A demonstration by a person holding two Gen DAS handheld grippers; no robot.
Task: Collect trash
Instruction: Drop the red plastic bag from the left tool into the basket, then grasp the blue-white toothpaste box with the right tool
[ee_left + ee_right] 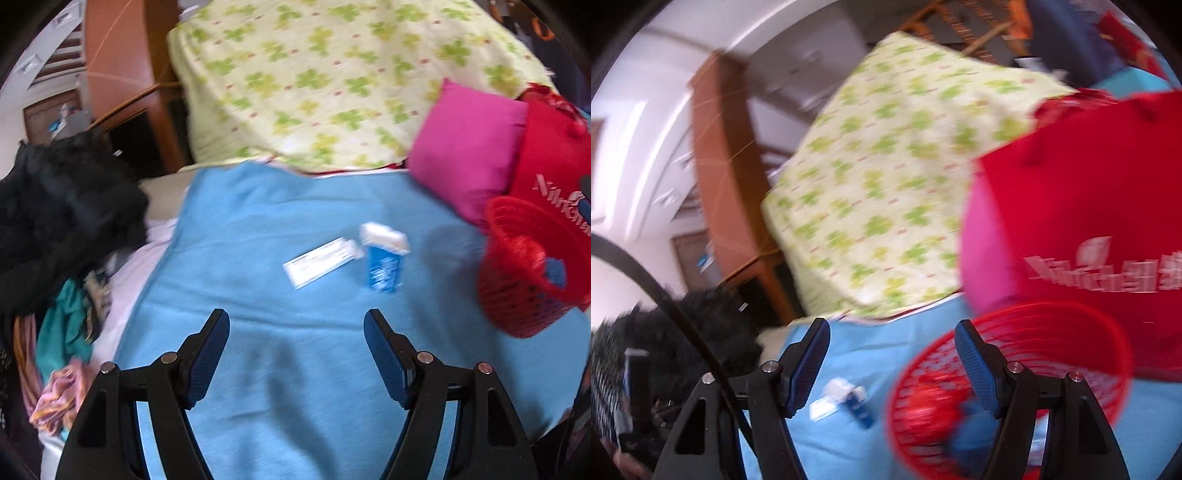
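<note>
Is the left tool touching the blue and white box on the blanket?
Apart. The left wrist view shows the left tool open, with bare blue blanket between its fingertips and the blue and white box.

1. White paper slip: flat on the blue blanket, printed, lying diagonally.
2. Blue-and-white carton: just beside the slip's right end, top flap open.
3. Red mesh basket: tilted, well right of the carton, holds red and blue scraps.

A blue blanket covers the bed. A big green-flowered pillow leans behind it. A pink pillow touches a red bag. Black clothes are piled beside the blanket.
</note>
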